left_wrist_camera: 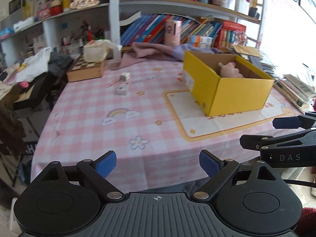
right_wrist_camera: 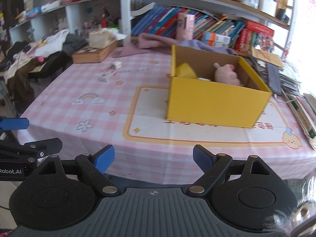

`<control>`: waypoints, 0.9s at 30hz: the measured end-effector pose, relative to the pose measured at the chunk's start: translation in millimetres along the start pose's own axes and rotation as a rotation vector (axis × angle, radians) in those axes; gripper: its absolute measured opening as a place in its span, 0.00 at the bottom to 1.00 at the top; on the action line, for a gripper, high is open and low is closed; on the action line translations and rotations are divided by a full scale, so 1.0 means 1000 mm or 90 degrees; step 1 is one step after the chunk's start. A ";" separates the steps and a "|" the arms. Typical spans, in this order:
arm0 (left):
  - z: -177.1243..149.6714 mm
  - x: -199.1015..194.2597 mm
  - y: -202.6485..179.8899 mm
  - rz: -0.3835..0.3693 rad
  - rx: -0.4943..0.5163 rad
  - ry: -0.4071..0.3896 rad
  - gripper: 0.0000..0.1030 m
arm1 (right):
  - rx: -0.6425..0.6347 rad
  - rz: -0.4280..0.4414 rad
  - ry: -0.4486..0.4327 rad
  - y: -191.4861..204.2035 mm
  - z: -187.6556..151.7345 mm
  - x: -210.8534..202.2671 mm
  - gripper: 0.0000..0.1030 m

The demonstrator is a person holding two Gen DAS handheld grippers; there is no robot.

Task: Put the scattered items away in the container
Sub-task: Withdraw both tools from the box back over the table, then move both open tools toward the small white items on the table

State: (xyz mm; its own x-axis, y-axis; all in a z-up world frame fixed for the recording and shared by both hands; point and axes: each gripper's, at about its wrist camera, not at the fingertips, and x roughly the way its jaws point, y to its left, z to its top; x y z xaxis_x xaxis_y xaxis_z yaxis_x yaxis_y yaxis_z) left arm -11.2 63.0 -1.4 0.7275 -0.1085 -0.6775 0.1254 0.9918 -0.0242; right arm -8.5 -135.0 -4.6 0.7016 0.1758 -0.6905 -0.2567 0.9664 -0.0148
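Observation:
A yellow cardboard box (left_wrist_camera: pixel 240 93) (right_wrist_camera: pixel 215 102) stands open on the pink checked table. A pink plush toy (left_wrist_camera: pixel 230 71) (right_wrist_camera: pixel 227 75) lies inside it, and the right wrist view also shows a yellow item (right_wrist_camera: pixel 185 71) and a small white piece in it. Two small white packets lie on the far left of the table: one (left_wrist_camera: pixel 125 76) (right_wrist_camera: pixel 116 65) farther, one (left_wrist_camera: pixel 121 89) (right_wrist_camera: pixel 105 77) nearer. My left gripper (left_wrist_camera: pixel 158 164) is open and empty over the table's near edge. My right gripper (right_wrist_camera: pixel 154 159) is open and empty, also at the near edge.
A wooden chessboard box (left_wrist_camera: pixel 86 69) with a tissue pack on it sits at the far left corner. A purple cloth (left_wrist_camera: pixel 158 52) and a pink carton (left_wrist_camera: pixel 173 32) lie behind the box. Bookshelves stand behind. Stacked papers (right_wrist_camera: pixel 304 110) crowd the right edge. Clothes pile at the left.

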 end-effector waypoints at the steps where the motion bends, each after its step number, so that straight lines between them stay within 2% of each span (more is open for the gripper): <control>1: -0.001 -0.001 0.003 0.005 -0.003 0.002 0.91 | -0.007 0.005 0.002 0.004 0.001 0.002 0.84; 17: -0.005 -0.003 0.041 0.063 -0.060 0.014 0.91 | -0.096 0.073 -0.001 0.054 0.028 0.024 0.84; 27: 0.013 0.026 0.053 0.071 -0.064 0.023 0.91 | -0.110 0.085 0.002 0.058 0.051 0.055 0.84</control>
State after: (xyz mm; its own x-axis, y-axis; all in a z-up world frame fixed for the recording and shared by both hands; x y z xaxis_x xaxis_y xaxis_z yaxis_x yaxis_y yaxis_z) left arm 23.6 112.0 -10.6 0.7087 0.0029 -0.7055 -0.0240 0.9995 -0.0200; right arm 49.2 -59.6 -7.1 0.6519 0.2995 -0.6966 -0.4579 0.8878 -0.0469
